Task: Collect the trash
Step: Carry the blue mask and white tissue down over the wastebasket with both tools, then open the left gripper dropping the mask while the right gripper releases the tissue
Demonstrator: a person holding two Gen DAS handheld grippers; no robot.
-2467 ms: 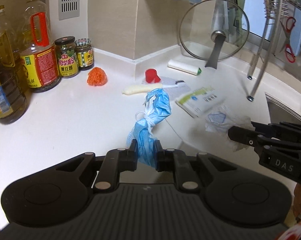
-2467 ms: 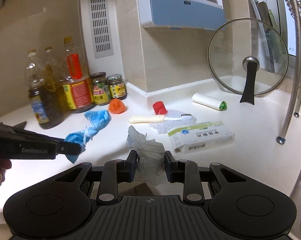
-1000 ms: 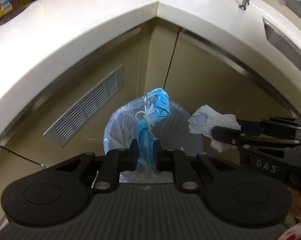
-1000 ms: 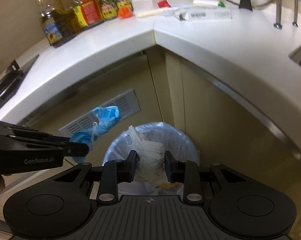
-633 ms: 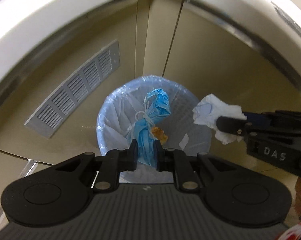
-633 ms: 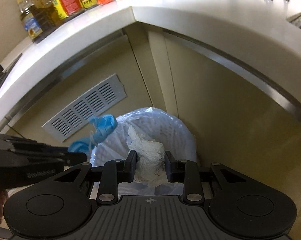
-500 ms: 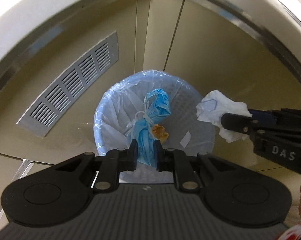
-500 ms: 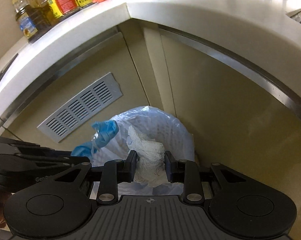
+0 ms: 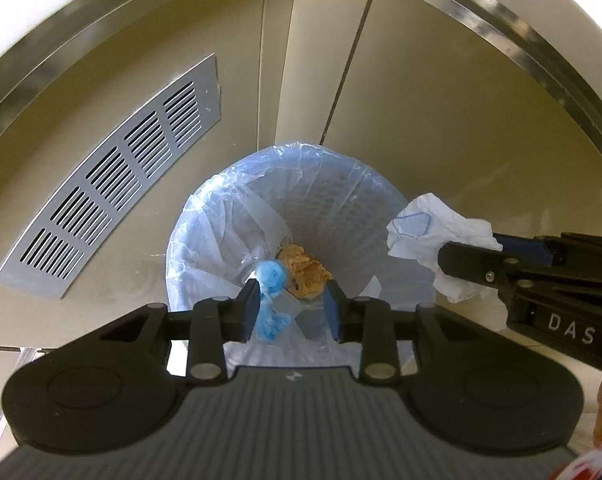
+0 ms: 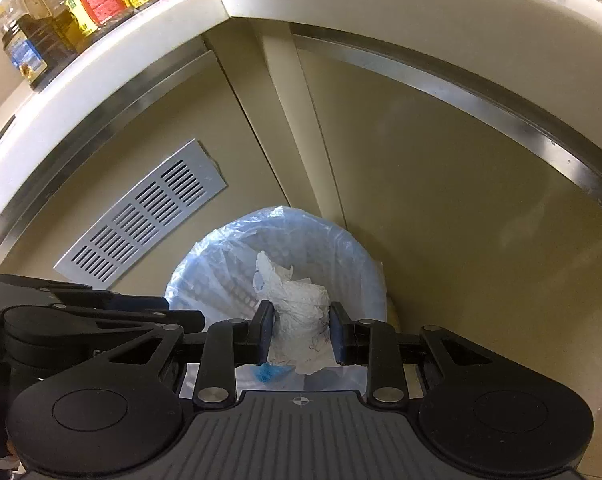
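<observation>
left tongs [image 9: 292, 305] opening over the lined bin [image 9: 205, 216], jaws now apart; blue face mask [image 9: 270, 300], clamped a sec ago, slips free beside the left pad, dropping toward food scraps at bin centre. right tongs [image 10: 301, 334] at 3 o'clock stay clamped on crumpled tissue [image 10: 297, 320], just over the rim. mask prob. binned; tissue release looks next. more litter left up on the bench [image 10: 113, 40].

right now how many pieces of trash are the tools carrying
1: a crumpled white paper tissue in the right tool. The left tool is opening; its crumpled blue face mask drops toward the bag-lined bin.
</observation>
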